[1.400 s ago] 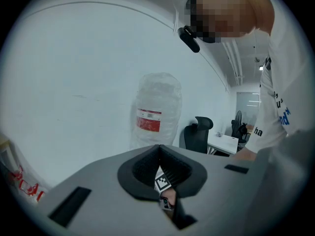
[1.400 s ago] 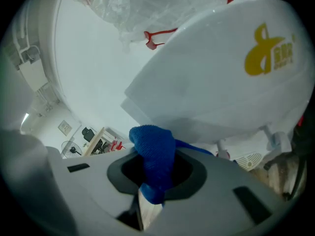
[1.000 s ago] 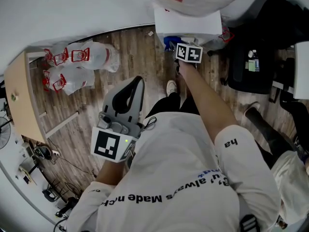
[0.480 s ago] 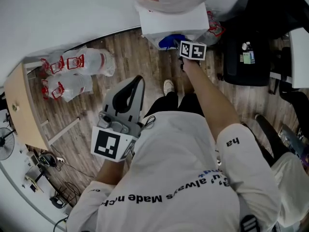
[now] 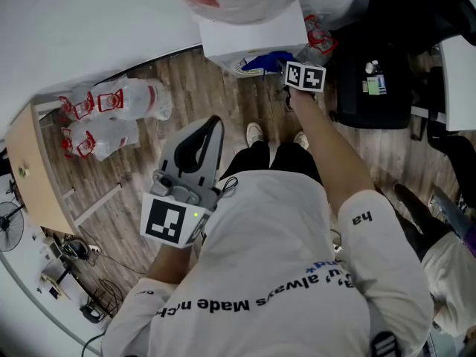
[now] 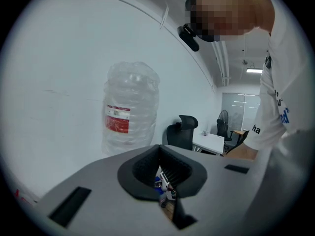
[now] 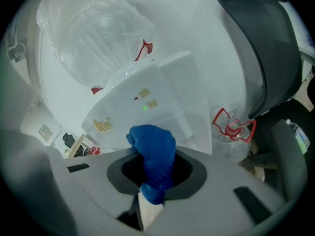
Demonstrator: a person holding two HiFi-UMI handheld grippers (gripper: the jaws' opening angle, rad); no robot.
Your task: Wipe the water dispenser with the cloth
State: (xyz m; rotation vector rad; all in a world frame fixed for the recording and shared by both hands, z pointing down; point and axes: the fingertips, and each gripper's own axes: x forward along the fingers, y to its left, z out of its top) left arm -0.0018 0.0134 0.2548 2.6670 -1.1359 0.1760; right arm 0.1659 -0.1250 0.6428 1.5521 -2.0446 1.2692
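Your right tongs (image 7: 152, 183) are clamped on the blue cloth (image 7: 153, 154), which bunches out past the tips. The water dispenser (image 7: 147, 102) sits dead ahead, centre of the right gripper view, its white front panel just beyond the cloth; I can't tell if they touch. The right arm is nearer. Your left tongs (image 6: 165, 193) are closed on nothing and aimed away. The jug (image 7: 93, 33) on top looks crumpled, water level unreadable.

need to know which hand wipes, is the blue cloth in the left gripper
No, the jaws of the left gripper are together with nothing between them, while the blue cloth sits clamped in the right gripper.
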